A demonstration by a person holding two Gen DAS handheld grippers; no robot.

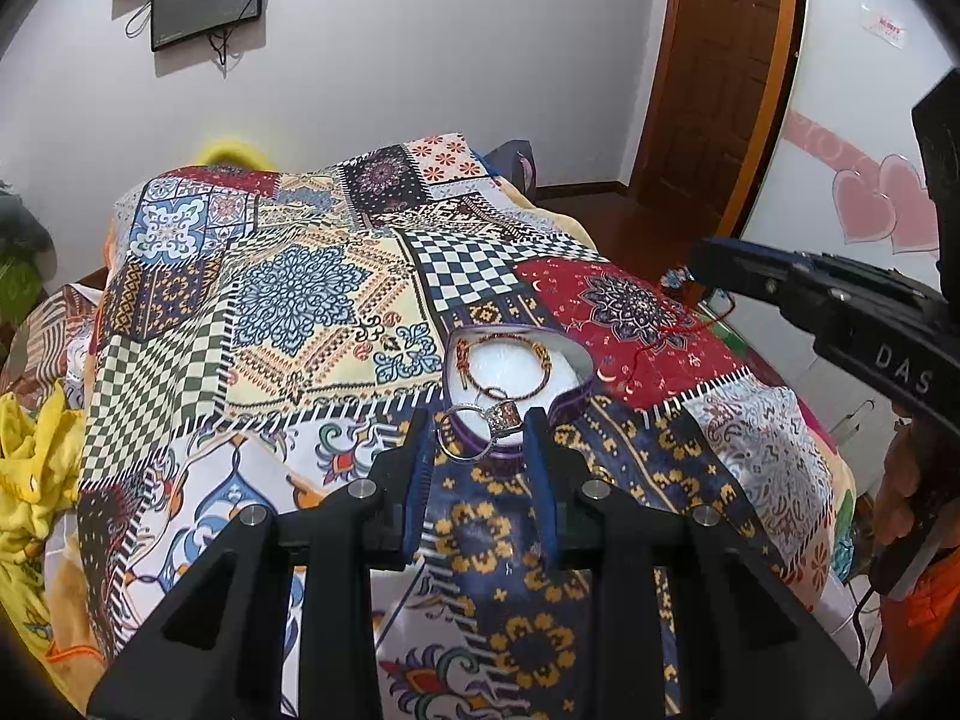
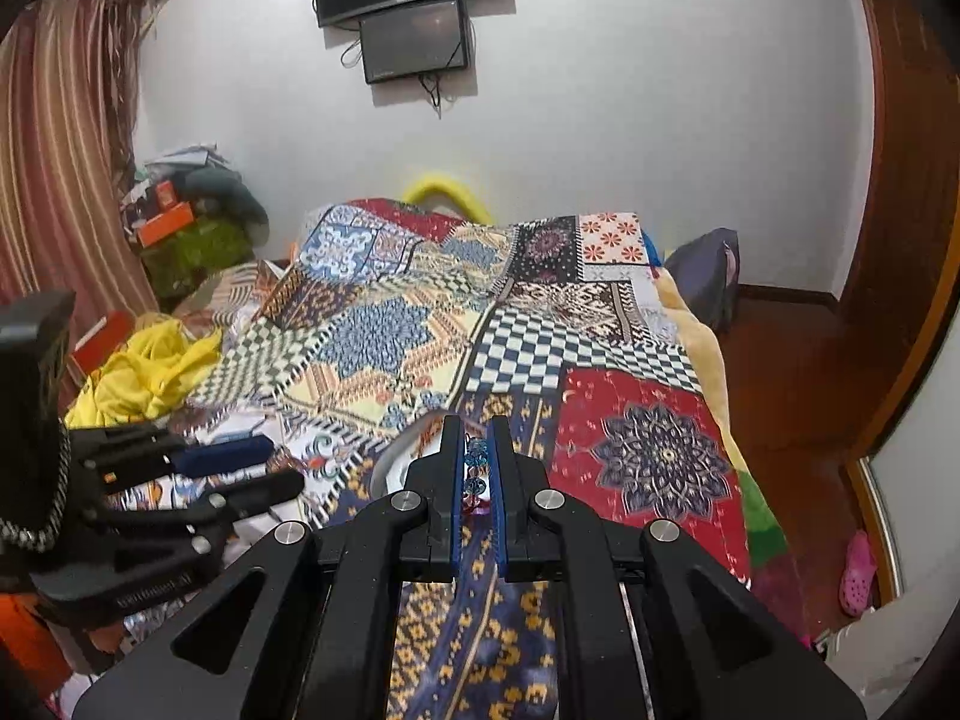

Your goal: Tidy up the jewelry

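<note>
this is a bedroom in a home. a bed with a colourful patchwork-print blanket [image 2: 420, 324] fills the middle. two dark flat screens [image 2: 414, 6] hang on the white wall, a striped red curtain [image 2: 54, 150] hangs on one side, and a brown wooden door [image 1: 720, 60] stands opposite.

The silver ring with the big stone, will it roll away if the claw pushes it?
The ring leans on the purple box's rim, so a nudge would probably tip it over. It looks like smooth, hard metal, so it may slip between the left claw pads.
</note>
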